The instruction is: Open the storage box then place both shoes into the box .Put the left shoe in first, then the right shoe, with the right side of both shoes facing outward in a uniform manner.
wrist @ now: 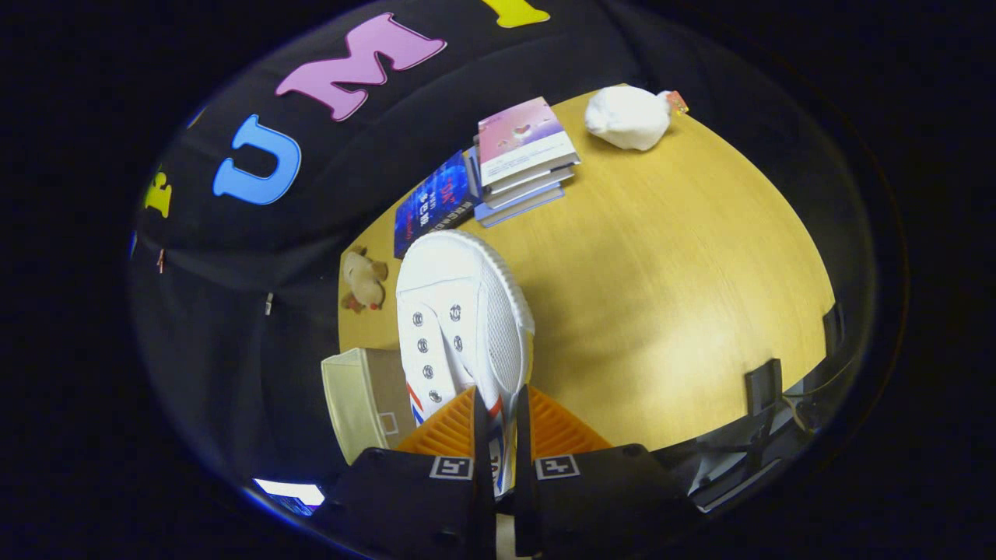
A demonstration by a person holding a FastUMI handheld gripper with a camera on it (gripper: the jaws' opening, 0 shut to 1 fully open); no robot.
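A white canvas shoe (pixel 461 319) with metal eyelets and red and blue stripes hangs in the air, toe pointing away from me. My gripper (pixel 502 435) is shut on the shoe's side wall near the heel, both fingers pressing the thin canvas between them. Below and beside the shoe, by the table's edge, stands the beige storage box (pixel 359 397) with its top open; I cannot see inside it. The wooden table (pixel 669 295) lies under and beyond the shoe.
A stack of books (pixel 525 159) and a dark blue book (pixel 434 201) lie beyond the shoe's toe. A white stuffed bag (pixel 629 117) sits at the far table edge. A small plush toy (pixel 364 280) lies near the box. Black clamps (pixel 764 385) grip the near table edge.
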